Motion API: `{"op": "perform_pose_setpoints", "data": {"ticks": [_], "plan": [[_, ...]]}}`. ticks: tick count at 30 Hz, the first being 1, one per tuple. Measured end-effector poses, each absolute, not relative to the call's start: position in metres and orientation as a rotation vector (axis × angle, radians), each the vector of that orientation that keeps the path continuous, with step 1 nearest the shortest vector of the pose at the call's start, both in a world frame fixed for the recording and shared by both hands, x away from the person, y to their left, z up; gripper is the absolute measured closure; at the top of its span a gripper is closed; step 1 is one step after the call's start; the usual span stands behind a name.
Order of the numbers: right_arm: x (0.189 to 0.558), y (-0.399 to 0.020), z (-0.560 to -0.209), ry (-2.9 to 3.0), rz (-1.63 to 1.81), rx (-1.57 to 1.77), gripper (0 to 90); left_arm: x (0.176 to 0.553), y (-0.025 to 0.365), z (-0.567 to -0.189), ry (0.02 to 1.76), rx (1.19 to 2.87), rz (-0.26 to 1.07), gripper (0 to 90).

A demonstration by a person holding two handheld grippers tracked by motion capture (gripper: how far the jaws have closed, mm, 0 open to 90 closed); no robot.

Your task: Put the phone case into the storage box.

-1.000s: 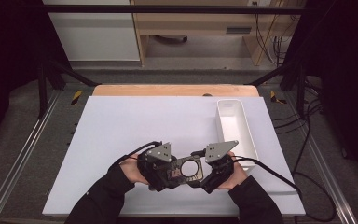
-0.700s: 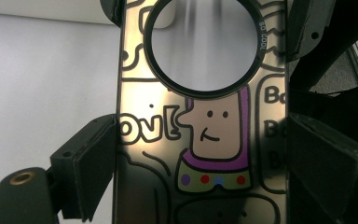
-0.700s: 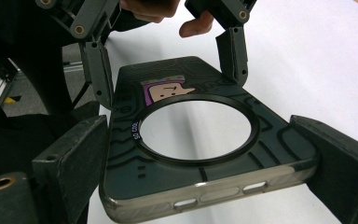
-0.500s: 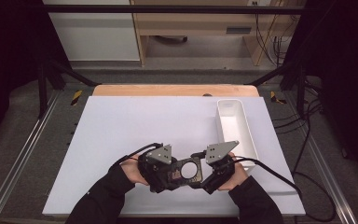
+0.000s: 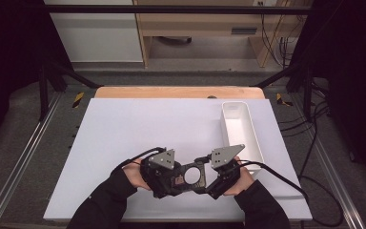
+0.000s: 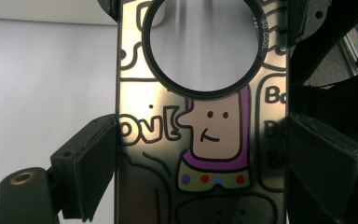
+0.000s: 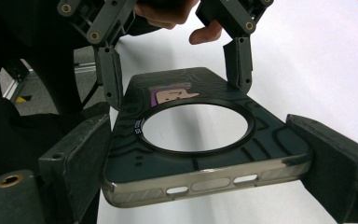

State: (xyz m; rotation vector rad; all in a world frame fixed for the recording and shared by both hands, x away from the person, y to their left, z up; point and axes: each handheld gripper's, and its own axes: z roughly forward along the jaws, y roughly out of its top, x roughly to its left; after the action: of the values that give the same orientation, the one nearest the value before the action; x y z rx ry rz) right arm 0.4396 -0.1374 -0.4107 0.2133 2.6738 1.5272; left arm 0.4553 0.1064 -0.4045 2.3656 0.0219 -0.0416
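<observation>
A dark phone case with a cartoon figure and a round ring opening hangs level just above the white table top, near its front edge. My left gripper is shut on one end of it, and the left gripper view has both pads pressed against the long edges of the case. My right gripper is shut on the other end. In the right gripper view the case sits between the right gripper pads, with the left gripper clamped on the far end.
A long white tray stands at the right of the table, just beyond the right hand. Cables trail from both grippers toward the front right. A wooden strip runs along the table's far edge.
</observation>
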Motion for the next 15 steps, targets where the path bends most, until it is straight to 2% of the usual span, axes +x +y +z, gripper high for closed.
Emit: {"op": "perform_pose_setpoints", "data": {"ticks": [15], "plan": [[0.4361, -0.1394, -0.4084, 2.691, 1.510, 0.189, 12.0, 0.4535, 0.1040, -0.4073, -0.021, 2.363, -0.042, 11.4]]}}
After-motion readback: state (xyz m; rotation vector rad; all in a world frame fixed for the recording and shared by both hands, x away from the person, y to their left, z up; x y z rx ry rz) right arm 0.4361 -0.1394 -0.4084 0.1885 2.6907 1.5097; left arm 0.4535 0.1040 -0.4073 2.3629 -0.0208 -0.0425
